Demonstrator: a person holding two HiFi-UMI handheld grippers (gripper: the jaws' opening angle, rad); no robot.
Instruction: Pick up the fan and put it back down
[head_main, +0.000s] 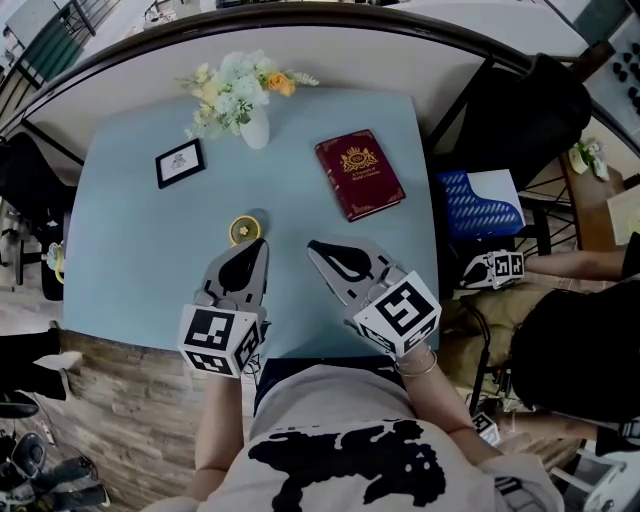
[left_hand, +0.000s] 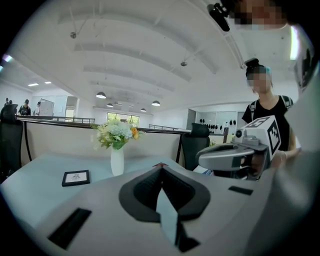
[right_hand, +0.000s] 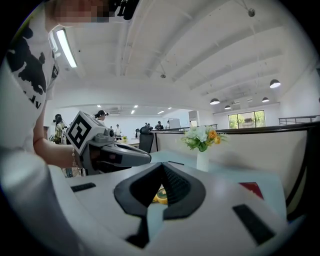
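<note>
A small round yellow thing (head_main: 243, 230), seemingly the fan, lies on the light blue table (head_main: 130, 260) just left of the left gripper's tip. The left gripper (head_main: 259, 243) is shut and empty and hovers over the table's near part; in its own view the jaws (left_hand: 161, 168) meet with nothing between them. A little to its right, the right gripper (head_main: 313, 245) is also shut and empty. In the right gripper view the yellow thing (right_hand: 160, 196) shows through the gap below the closed tips (right_hand: 162, 165), with the left gripper (right_hand: 149, 156) beside it.
A white vase of flowers (head_main: 255, 128) stands at the table's far side, with a black-framed card (head_main: 180, 163) to its left and a dark red book (head_main: 359, 173) to its right. A blue chair (head_main: 478, 205) and another person's marker cube (head_main: 497, 267) are off the right edge.
</note>
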